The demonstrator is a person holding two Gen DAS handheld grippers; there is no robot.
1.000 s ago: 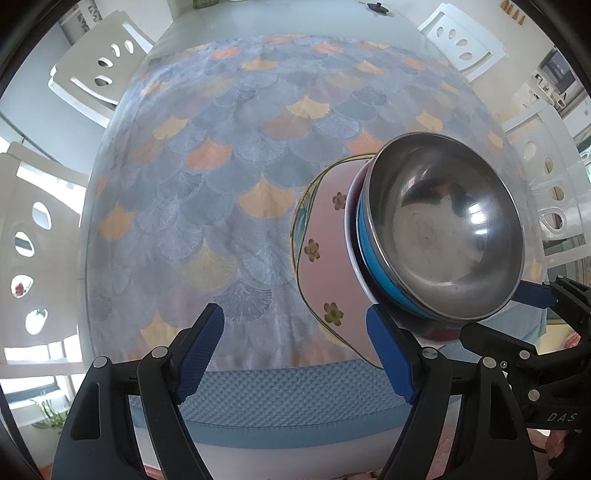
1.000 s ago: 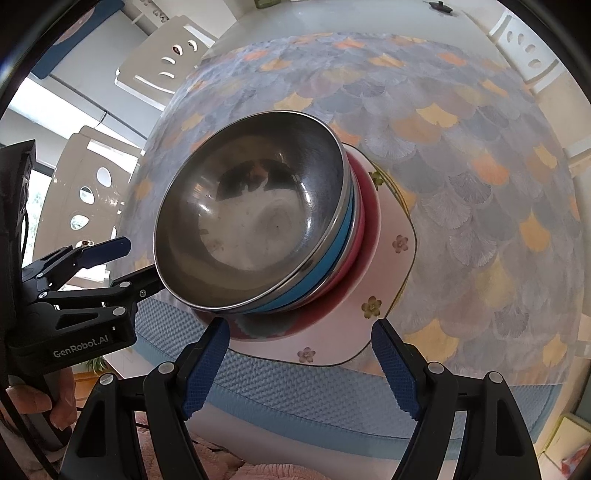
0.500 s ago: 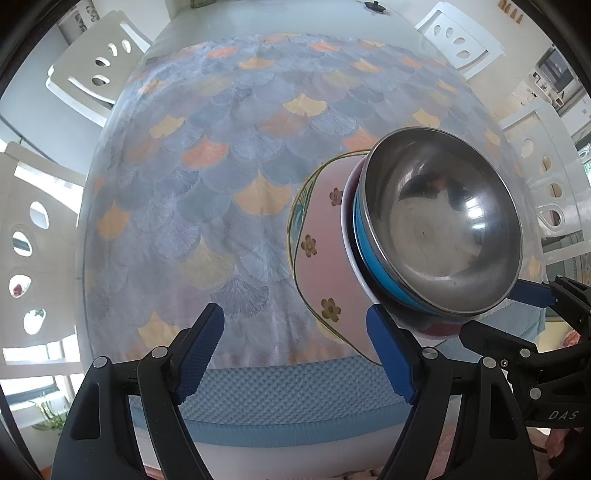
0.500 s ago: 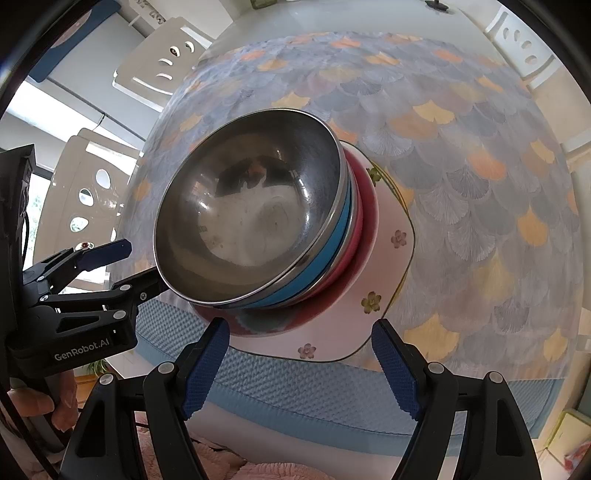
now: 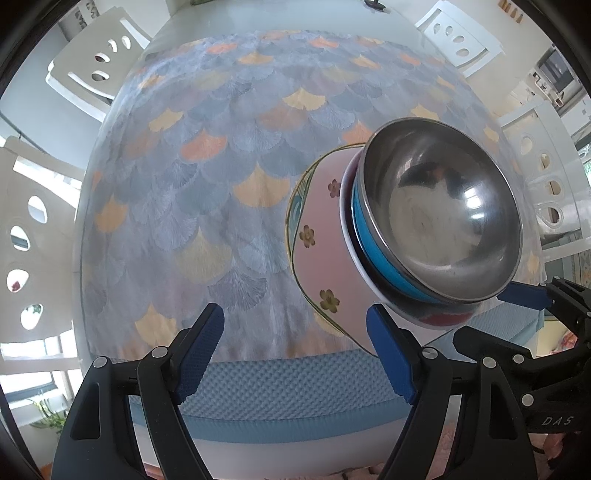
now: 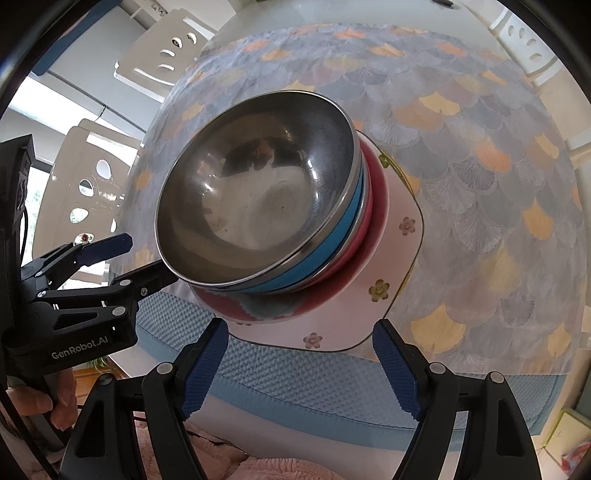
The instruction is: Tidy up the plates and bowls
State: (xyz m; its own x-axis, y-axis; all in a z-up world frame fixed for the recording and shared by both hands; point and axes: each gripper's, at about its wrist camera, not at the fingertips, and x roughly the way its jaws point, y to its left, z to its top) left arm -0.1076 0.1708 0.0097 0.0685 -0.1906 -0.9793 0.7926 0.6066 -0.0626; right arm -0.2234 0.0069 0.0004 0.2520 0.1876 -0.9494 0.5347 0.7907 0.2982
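A stack stands near the table's front edge: a steel bowl (image 5: 439,218) (image 6: 258,192) nested in a blue bowl (image 5: 373,251) (image 6: 332,243), then a red bowl (image 6: 378,206), all on a pink flowered plate (image 5: 321,258) (image 6: 391,266). My left gripper (image 5: 295,350) hangs open just left of the stack, with nothing between its blue pads. My right gripper (image 6: 299,369) is open in front of the plate's near rim, empty too. In each view the other gripper (image 5: 509,317) (image 6: 129,262) shows open beside the stack.
The table wears a scale-patterned cloth (image 5: 221,184) with a blue textured mat (image 5: 288,384) along its front edge. White chairs (image 5: 96,62) (image 5: 539,177) stand around it. A small black object (image 5: 373,4) lies at the far end. A hand (image 6: 44,398) holds the left gripper.
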